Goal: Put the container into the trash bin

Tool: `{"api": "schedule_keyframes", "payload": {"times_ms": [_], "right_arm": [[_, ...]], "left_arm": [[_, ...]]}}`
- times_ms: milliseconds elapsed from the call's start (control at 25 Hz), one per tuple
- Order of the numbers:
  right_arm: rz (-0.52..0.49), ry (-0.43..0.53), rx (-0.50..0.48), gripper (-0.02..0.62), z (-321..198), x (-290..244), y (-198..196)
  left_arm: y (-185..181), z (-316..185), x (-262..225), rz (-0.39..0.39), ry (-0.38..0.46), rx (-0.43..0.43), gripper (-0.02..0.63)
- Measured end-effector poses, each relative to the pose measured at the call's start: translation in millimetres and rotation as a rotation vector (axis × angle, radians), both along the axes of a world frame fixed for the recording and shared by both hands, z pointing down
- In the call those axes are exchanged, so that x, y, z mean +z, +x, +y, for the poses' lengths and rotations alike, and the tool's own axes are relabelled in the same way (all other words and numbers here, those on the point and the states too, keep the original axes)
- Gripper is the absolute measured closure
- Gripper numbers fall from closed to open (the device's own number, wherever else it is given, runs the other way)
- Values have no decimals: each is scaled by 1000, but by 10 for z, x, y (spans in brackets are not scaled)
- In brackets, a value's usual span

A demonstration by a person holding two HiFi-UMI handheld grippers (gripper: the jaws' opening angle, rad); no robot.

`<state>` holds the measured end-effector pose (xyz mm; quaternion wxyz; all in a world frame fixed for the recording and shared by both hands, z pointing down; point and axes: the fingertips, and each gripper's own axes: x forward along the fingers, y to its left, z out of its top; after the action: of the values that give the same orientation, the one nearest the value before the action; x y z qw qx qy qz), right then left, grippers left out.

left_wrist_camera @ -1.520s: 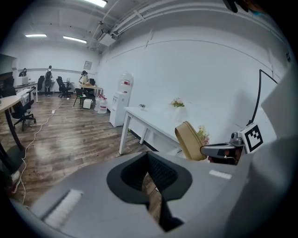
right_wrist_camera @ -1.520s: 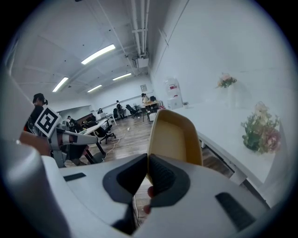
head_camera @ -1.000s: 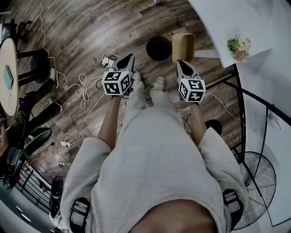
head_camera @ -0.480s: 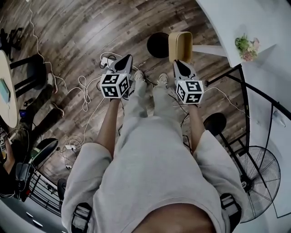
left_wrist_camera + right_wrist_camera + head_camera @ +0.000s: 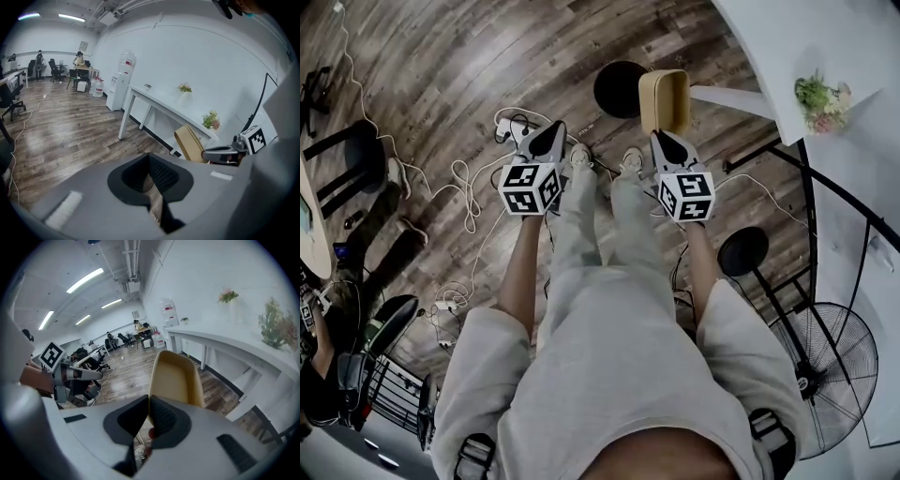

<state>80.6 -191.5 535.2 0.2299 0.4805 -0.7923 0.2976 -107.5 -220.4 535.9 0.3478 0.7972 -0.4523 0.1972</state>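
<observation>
Container [image 5: 177,376] rim sits pinched between jaws of right gripper [image 5: 148,404].

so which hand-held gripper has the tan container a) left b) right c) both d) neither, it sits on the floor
b: the right hand-held gripper has its jaws pinched on the rim of the tan container, while the left hand-held gripper is shut with nothing between its jaws.

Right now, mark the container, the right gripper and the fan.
container [image 5: 176,378]: right gripper view, inner wall.
right gripper [image 5: 148,401]: right gripper view, between fingertips.
fan [image 5: 825,375]: head view, wire guard.
</observation>
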Motion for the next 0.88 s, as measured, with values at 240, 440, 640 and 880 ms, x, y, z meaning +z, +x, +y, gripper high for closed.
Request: {"api": "schedule_keyframes", "payload": {"times_ms": [240, 440, 640, 880], "right_arm": [[0, -42, 8, 568, 119, 374, 87], [-2, -72, -2, 568, 260, 692, 146], [-7, -106, -18, 568, 439, 1009, 169], [-13, -140, -37, 568, 610, 1366, 155]], "left_arm": [[96, 6, 321, -2, -16, 3, 595], [171, 52, 601, -2, -28, 2, 595], [259, 169, 866, 7, -52, 6, 595], [322, 292, 1184, 8, -71, 14, 595]]}}
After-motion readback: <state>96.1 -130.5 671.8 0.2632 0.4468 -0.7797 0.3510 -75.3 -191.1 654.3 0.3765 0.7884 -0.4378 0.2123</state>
